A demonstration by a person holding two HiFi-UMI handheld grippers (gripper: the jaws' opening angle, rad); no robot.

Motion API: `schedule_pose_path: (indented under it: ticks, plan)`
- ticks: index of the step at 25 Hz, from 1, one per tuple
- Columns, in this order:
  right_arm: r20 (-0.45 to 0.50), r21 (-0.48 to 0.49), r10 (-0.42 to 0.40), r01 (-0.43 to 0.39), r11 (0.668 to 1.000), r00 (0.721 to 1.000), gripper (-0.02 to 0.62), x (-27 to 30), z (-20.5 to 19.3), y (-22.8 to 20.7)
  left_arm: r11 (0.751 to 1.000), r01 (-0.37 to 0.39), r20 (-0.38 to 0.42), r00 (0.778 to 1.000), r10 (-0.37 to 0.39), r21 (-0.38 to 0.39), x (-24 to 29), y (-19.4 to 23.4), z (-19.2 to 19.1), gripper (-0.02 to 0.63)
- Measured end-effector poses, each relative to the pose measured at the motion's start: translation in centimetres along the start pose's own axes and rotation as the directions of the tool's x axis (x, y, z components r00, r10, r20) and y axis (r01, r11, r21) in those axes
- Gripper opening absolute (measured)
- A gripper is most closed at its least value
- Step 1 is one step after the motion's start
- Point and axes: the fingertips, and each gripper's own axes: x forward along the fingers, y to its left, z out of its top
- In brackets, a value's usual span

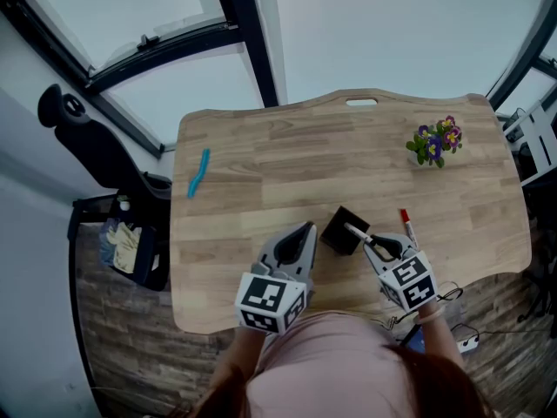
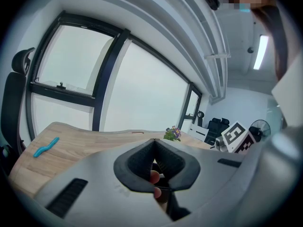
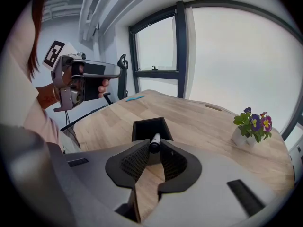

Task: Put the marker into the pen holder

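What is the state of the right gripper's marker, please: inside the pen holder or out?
Out: the marker is clamped by the fingers of the right gripper, its end at the pen holder's mouth, not released.

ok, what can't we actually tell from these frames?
1. Pen holder inside: black in head and right gripper views, contents unreadable.
2. Marker rear end: under the right gripper in both views.
3. Pen holder, left gripper view: hidden behind the left gripper body.
4. Blue thing: too small in every view to identify.
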Motion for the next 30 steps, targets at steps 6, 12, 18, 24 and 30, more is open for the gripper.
schedule_pose_path:
  ticks: [6,12,18,24,30]
  plan:
    - [0.002,0.005,0.004,-0.004,1.000,1.000,0.061,1.1,0.5,-0.1,1.000,0.001,-0.006,1.000,-0.001,-0.004,0.2,0.3,0.0,-0.006]
    - [0.003,0.015,0.005,-0.005,1.000,1.000,0.061,2.1,0.5,-0.2,1.000,0.000,-0.011,1.000,0.000,-0.004,0.2,0.5,-0.2,-0.006]
    - [-0.001,0.037,0.006,-0.006,0.999,1.000,0.063,2.6,0.1,0.1,1.000,0.006,-0.015,1.000,-0.006,-0.002,0.1,0.5,-0.2,-0.006]
    - [-0.006,0.056,0.012,-0.012,0.998,1.000,0.080,2.7,-0.4,0.5,1.000,0.014,-0.018,1.000,-0.014,0.001,0.0,0.3,-0.3,-0.006]
    - [0.016,0.063,-0.013,0.011,0.998,1.000,0.100,2.5,-0.1,0.6,1.000,0.026,-0.019,0.999,-0.026,0.007,-0.3,0.1,-0.3,-0.006]
